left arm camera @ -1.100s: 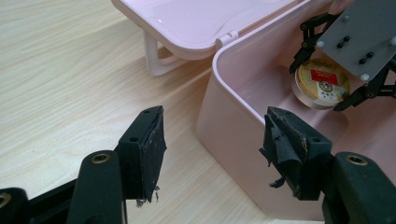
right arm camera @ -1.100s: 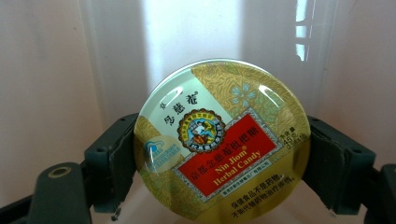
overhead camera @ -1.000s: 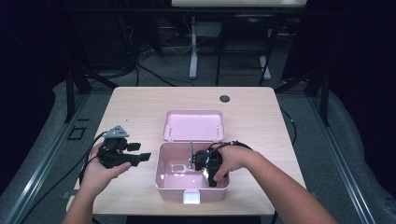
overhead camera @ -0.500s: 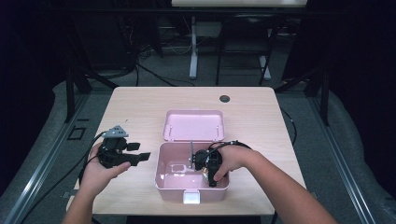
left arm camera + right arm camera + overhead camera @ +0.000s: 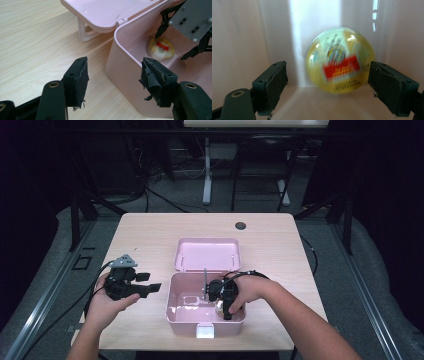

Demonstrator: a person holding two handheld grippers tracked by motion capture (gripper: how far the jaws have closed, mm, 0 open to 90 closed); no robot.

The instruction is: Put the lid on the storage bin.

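Scanning from 9 o'clock to 3 o'clock:
Left gripper (image 5: pixel 156 287): held over the table (image 5: pixel 150 240) at about 8 o'clock, just beside the box's left wall; jaws spread apart with nothing between them, pointing toward 3 o'clock.
Left gripper view: its two black pads (image 5: pixel 77 81) frame bare wood and the box's near corner; one pad is frayed.
Left hand (image 5: pixel 107 302): wrapped around the gripper body from below; a cable trails off toward 7 o'clock.
Box (image 5: pixel 172 307): pink, open, at 6 o'clock on the table near the front edge.
Lid (image 5: pixel 207 254): pink, swung back flat toward 12 o'clock, joined to the box's rear rim.
Ball (image 5: pixel 340 60): clear yellowish sphere with a red label, inside the box at its right half, resting on the floor near a wall; blurred in the right gripper view.
Right gripper (image 5: pixel 327 85): lowered into the box, jaws wide and released, standing either side of the ball without touching it.
Right hand (image 5: pixel 247 290): gripping from 4 o'clock, above the box's right rim.
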